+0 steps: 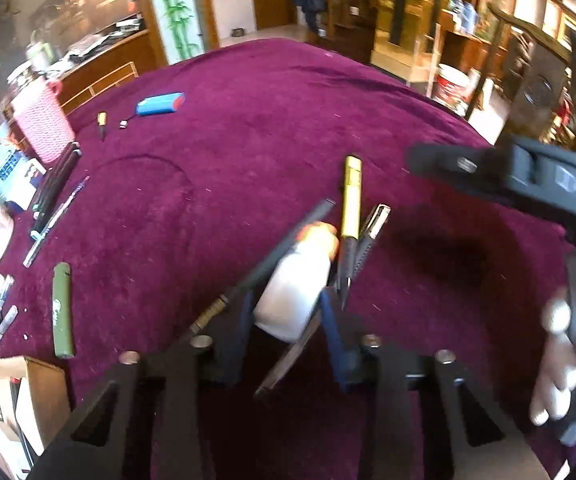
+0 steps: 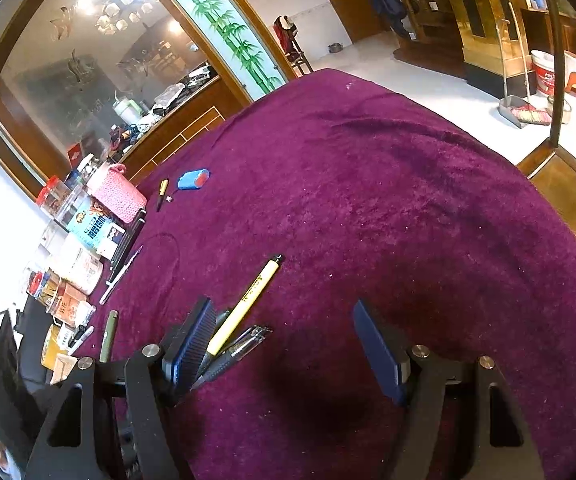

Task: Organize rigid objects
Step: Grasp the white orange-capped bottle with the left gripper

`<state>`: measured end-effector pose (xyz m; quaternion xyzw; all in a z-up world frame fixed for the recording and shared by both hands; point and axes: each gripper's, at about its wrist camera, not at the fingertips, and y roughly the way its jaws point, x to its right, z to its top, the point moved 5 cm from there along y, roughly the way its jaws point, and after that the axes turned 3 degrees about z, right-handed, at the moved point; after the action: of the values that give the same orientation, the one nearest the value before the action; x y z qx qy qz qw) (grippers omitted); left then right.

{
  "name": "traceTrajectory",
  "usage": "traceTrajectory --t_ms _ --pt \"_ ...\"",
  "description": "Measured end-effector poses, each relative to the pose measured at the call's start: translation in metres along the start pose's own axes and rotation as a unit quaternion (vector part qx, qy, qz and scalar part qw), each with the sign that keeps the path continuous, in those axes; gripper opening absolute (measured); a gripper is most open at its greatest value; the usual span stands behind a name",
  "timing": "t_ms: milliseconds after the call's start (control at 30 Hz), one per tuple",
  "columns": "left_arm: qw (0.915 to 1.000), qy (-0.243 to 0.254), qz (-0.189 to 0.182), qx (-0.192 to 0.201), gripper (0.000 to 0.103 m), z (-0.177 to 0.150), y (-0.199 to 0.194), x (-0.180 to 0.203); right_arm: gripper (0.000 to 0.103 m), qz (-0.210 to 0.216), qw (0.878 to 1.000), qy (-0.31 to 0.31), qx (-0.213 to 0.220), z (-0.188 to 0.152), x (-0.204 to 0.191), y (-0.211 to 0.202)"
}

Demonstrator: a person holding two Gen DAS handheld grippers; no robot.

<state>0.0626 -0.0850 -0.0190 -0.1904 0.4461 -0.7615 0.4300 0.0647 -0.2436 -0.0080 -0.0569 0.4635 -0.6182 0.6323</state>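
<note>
My left gripper (image 1: 288, 316) is shut on a small white bottle with an orange cap (image 1: 294, 296), its blue pads pressing both sides just over the purple cloth (image 1: 268, 128). Around the bottle lie a long black pen (image 1: 288, 246), a yellow pen (image 1: 351, 200) and a clear-capped pen (image 1: 372, 228). My right gripper (image 2: 284, 328) hangs open above the cloth and holds nothing. The yellow pen (image 2: 248, 304) and the clear pen (image 2: 244, 346) lie beside its left finger (image 2: 192, 340). In the left wrist view the right gripper's body (image 1: 528, 176) and a gloved hand (image 1: 556, 364) fill the right side.
A green marker (image 1: 62, 312), several pens (image 1: 54, 208), a blue battery pack (image 1: 160, 104) and a short yellow-black pen (image 1: 102, 123) lie at the left. A pink knitted holder (image 1: 42, 128), jars and boxes line the left edge. A cardboard box (image 1: 20, 400) stands near left.
</note>
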Motion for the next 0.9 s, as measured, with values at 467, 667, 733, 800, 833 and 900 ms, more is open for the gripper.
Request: traceTrajectory --t_ms 467,667,733,800,833,900 --pt "0.9999 0.0 -0.007 -0.008 0.026 -0.006 0.0 0.024 0.075 -0.004 1.0 -0.006 0.0 -0.001 0.0 0.001" --pt "0.9987 -0.011 0.014 0.048 0.026 -0.022 -0.052 0.016 0.075 -0.029 0.999 -0.033 0.004 -0.003 -0.006 0.001" --pt "0.998 -0.024 0.012 0.058 0.026 -0.034 -0.07 0.01 0.075 -0.065 0.996 -0.062 0.025 -0.002 -0.012 -0.006" --pt "0.9972 -0.039 0.006 0.063 0.026 -0.047 -0.084 0.004 0.075 -0.107 0.987 -0.103 0.063 -0.001 -0.022 -0.018" --pt "0.9968 -0.048 0.004 0.065 0.026 -0.053 -0.09 0.0 0.075 -0.12 0.983 -0.118 0.078 -0.001 -0.027 -0.023" --pt "0.9954 -0.067 0.001 0.069 0.026 -0.064 -0.101 -0.006 0.075 -0.151 0.971 -0.151 0.11 -0.001 -0.036 -0.033"
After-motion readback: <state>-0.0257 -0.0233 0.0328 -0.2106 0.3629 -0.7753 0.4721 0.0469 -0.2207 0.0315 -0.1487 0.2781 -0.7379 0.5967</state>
